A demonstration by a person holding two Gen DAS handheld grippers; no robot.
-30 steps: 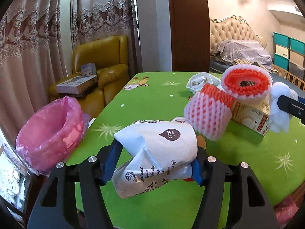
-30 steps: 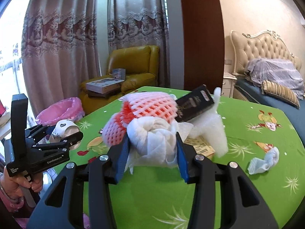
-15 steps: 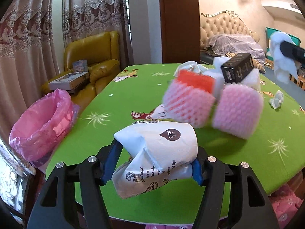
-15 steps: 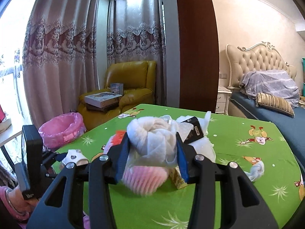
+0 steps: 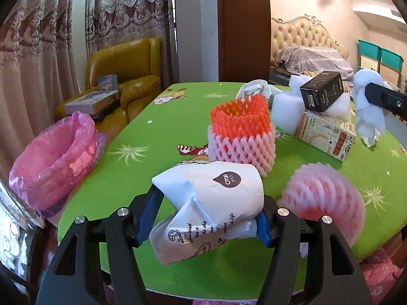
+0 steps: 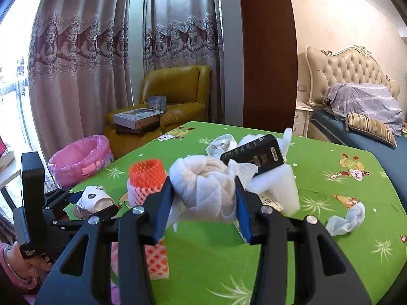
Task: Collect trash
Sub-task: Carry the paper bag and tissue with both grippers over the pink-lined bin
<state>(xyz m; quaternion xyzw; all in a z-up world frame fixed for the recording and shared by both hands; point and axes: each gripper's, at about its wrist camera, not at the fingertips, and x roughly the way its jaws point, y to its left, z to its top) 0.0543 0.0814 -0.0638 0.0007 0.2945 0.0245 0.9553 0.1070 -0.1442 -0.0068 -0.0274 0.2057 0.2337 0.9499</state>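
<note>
With the left gripper (image 5: 203, 218) clenched on a crushed paper cup (image 5: 211, 203) and the right gripper (image 6: 203, 203) grasping a tissue wad (image 6: 203, 185), each should release only once above the pink bin (image 5: 56, 152).

Green tablecloth (image 5: 162, 132) with cartoon prints, pink bin bag (image 5: 53, 152), orange-and-pink foam net (image 5: 241, 132).

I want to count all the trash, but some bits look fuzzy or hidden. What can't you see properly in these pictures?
- Left wrist view: the pink foam fruit net near the table's front edge is motion-blurred, so its shape is unclear.
- Left wrist view: the inside of the pink plastic-lined bin is hidden by its own rim.
- Right wrist view: the yellow printed carton is mostly hidden behind the crumpled white tissue wad in the right tool.
- Both views: the print on the black cardboard box is too small to read.
</note>
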